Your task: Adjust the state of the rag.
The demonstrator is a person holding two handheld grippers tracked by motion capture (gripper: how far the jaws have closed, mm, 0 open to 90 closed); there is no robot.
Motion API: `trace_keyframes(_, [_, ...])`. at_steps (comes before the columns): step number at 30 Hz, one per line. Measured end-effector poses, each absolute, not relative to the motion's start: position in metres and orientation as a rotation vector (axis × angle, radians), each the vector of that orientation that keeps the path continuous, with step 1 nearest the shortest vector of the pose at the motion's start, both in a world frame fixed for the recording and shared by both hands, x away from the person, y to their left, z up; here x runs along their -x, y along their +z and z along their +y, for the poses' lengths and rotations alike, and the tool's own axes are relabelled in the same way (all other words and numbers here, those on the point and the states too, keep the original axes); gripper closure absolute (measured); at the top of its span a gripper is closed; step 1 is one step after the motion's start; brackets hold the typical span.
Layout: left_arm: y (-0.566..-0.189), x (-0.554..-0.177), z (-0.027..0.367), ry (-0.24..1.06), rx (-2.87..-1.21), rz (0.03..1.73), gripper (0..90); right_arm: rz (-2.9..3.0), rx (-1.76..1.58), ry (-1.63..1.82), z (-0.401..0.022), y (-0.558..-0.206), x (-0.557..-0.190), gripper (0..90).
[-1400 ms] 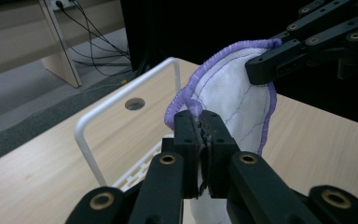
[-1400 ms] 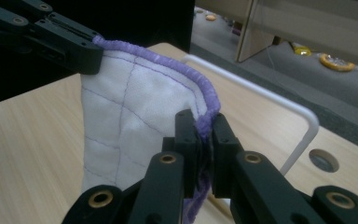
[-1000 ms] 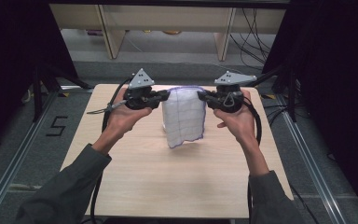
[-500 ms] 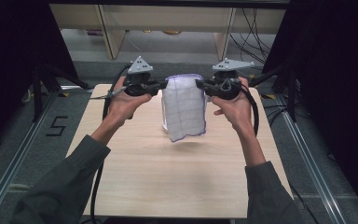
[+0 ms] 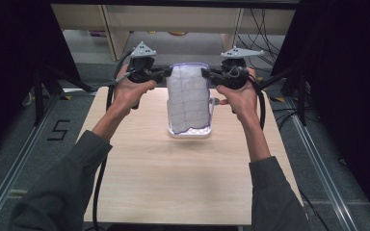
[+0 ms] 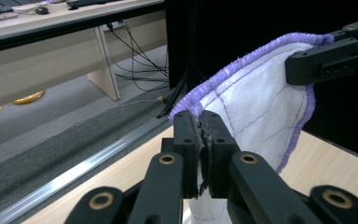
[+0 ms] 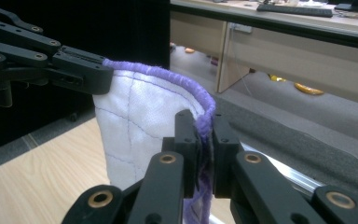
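Cloth (image 5: 189,98) held up over far part of table (image 5: 173,183), hanging, bottom edge seems just off the wood. Left gripper (image 5: 161,73) clenched on top left corner, right gripper (image 5: 211,73) clenched on top right; hem pinched btwn jaws both sides. Step, prob.: spreading/lifting to lay flat or fold. Next needs both hands moving together, grip kept. Long axis vertical, top edge runs left-right.

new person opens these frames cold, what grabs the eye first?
The white quilted cloth with purple edging, held up above the far middle of the wooden table, hanging from its top corners. The left tongs pinch one top corner and the right tongs the other, jaws closed on the purple hem. The cloth's lower edge hangs near the tabletop.
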State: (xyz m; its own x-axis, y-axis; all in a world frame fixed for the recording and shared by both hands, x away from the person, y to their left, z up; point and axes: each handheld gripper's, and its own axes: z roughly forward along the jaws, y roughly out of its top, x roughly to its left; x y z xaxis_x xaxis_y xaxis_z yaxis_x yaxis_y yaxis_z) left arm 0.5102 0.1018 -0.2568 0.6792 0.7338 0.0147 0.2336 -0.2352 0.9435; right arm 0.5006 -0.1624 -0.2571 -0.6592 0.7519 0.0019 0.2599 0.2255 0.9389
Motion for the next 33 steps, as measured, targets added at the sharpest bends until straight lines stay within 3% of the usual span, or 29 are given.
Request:
trace_keyframes(14, [-0.259, -0.54, 0.095, 0.583, -1.747, 0.816, 85.2, 1.999, -1.018, 1.451, -0.163, -0.254, -0.526, 84.4])
trace_keyframes(33, [-0.298, -0.585, 0.081, 0.614, -1.72, 0.848, 84.7, 1.967, -1.065, 1.352, -0.162, -0.29, -0.576, 82.9])
